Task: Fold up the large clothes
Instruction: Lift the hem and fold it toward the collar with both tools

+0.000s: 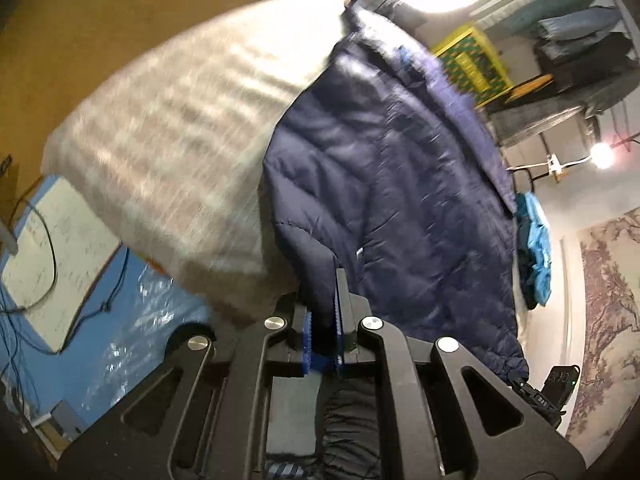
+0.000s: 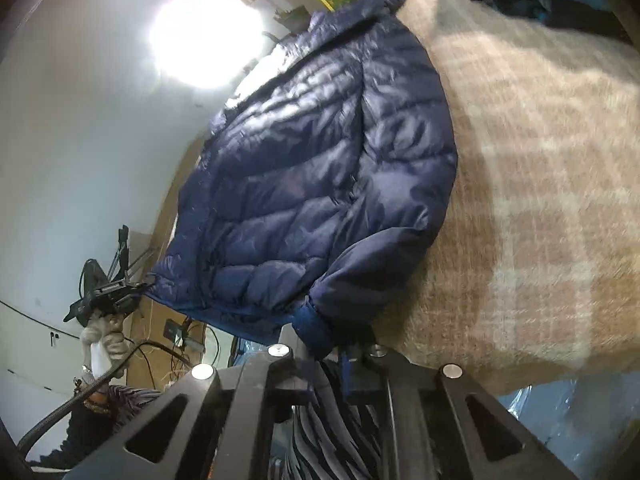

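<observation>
Navy puffer jacket (image 1: 384, 184) is held up off a bed covered w/ a beige plaid blanket (image 1: 168, 148), hanging between both grippers; upper part is lit by a bright lamp (image 2: 204, 36) behind it. Left gripper (image 1: 324, 312): fingers drawn close together, pinching a fold of the jacket's dark fabric at the lower edge; blue ribbed pads (image 1: 307, 336) visible either side of the cloth. In the left wrist view the jacket's quilted panels run up and away from the grip, w/ the collar end toward the top of the frame. Right gripper (image 2: 332, 354): pressed together on the jacket's sleeve cuff (image 2: 310, 326), the blue cuff band bunched right at the fingertips. In the right wrist view the sleeve bends up from the cuff into the jacket body, which hangs beside the blanket; whether the body touches the blanket cannot be told. Opposite hem corner is at the left gripper (image 2: 108, 292), held by a gloved hand (image 2: 102, 340), seen at left of the right view. A bundle of teal-blue clothes (image 1: 534, 248) lies on the far side of the bed, apart from the jacket. Both views show motion blur on the blanket. Blue plastic sheeting (image 1: 132, 320) lies on the floor beside the bed.
</observation>
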Tool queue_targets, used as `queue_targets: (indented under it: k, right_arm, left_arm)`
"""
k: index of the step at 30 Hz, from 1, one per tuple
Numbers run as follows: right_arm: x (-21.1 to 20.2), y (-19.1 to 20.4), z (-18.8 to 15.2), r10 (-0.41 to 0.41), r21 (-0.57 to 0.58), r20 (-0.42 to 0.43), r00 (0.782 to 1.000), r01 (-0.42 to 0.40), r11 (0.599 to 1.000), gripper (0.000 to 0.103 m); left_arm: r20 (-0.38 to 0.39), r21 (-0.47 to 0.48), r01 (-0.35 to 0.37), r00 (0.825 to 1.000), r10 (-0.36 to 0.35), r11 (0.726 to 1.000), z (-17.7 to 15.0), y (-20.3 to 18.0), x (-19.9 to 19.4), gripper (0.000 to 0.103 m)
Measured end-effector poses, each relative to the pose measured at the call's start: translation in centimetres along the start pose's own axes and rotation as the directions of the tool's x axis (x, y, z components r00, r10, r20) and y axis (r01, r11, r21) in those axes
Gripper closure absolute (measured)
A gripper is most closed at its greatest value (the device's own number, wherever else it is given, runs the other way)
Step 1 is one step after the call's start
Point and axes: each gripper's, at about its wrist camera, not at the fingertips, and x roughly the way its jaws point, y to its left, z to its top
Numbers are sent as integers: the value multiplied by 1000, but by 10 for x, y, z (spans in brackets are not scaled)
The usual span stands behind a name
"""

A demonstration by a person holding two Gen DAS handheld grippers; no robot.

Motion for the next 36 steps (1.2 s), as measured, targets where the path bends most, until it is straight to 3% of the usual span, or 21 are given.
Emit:
queue_targets:
  k: [11,22,29,36]
  right_arm:
    - [-56,44,42,52,-83,158,986,-39,996,100]
    - [-88,80,114,62,-145,293,954,-19,989,100]
    - [-75,83,180,16,-153,340,940,38,987,101]
    - [-42,82,253,-53,-164,354,934,118,979,101]
  left_arm:
    - [130,42,116,984,-121,992,29,-50,-46,98]
    - [229,109,159,957,-180,981,103,-117,-73,99]
    - [258,134,136,951,-167,982,159,-153,-56,99]
    - [268,137,91,955,-125,986,220,-178,-13,99]
